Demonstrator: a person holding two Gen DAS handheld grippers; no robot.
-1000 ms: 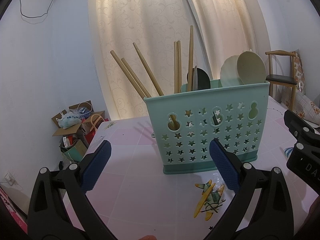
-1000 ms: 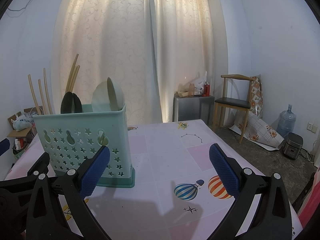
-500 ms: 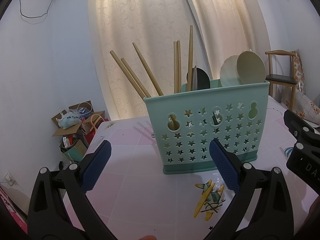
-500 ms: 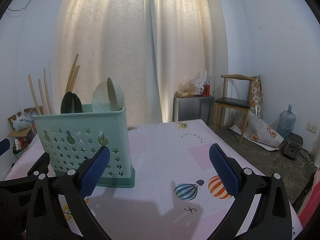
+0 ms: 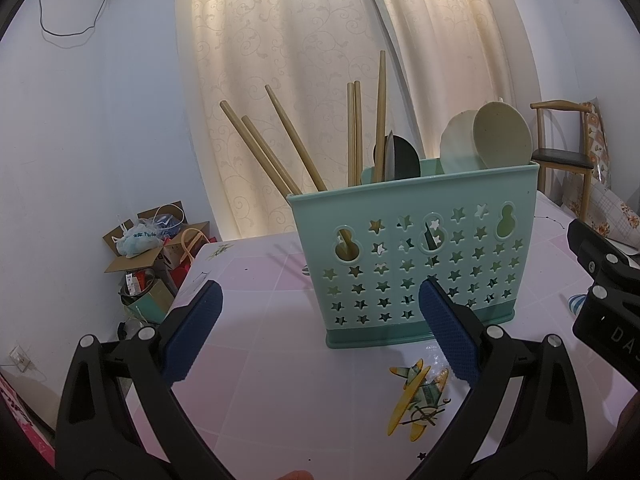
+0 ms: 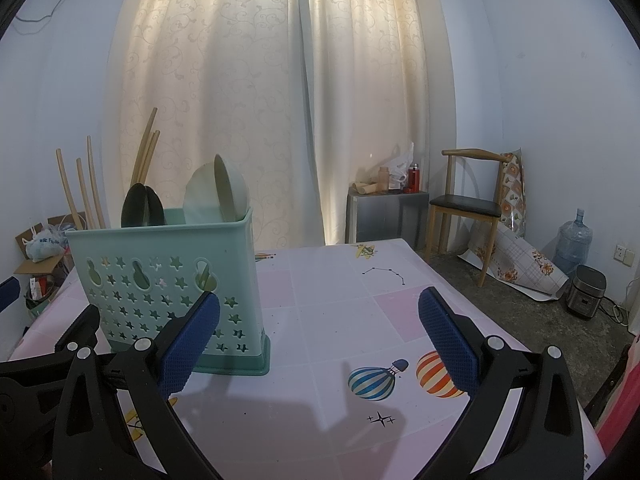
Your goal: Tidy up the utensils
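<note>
The curtain (image 6: 280,100) filled the back wall, lit from behind. Before it the worktop (image 6: 332,312), covered in a pink and white cloth printed with balloons and planes, carried the task's things. A chair (image 6: 466,204) stood in the right corner beside a water jug (image 6: 573,246) on the floor, and boxes (image 5: 152,248) of clutter sat by the left wall. On the worktop stood the caddy (image 5: 416,256), a mint-green plastic holder pierced with star holes, upright and toward the left side in the right wrist view. The left gripper (image 5: 318,334) hung just in front of the caddy, released, its blue pads wide apart with nothing between them. The right gripper (image 6: 318,338) was likewise spread wide and empty, over bare cloth to the right of the caddy; its left pad overlapped the caddy's lower corner in the view, though whether it touched could not be told. Inside the caddy, two pale spoons (image 5: 486,142) rose bowl-up from the right compartment, two dark spoons (image 5: 398,158) from the middle, and six chopsticks (image 5: 296,148) from the left and middle, three leaning left, three nearly upright. A printed plane (image 5: 420,396) lay on the cloth near the left gripper's right pad.
</note>
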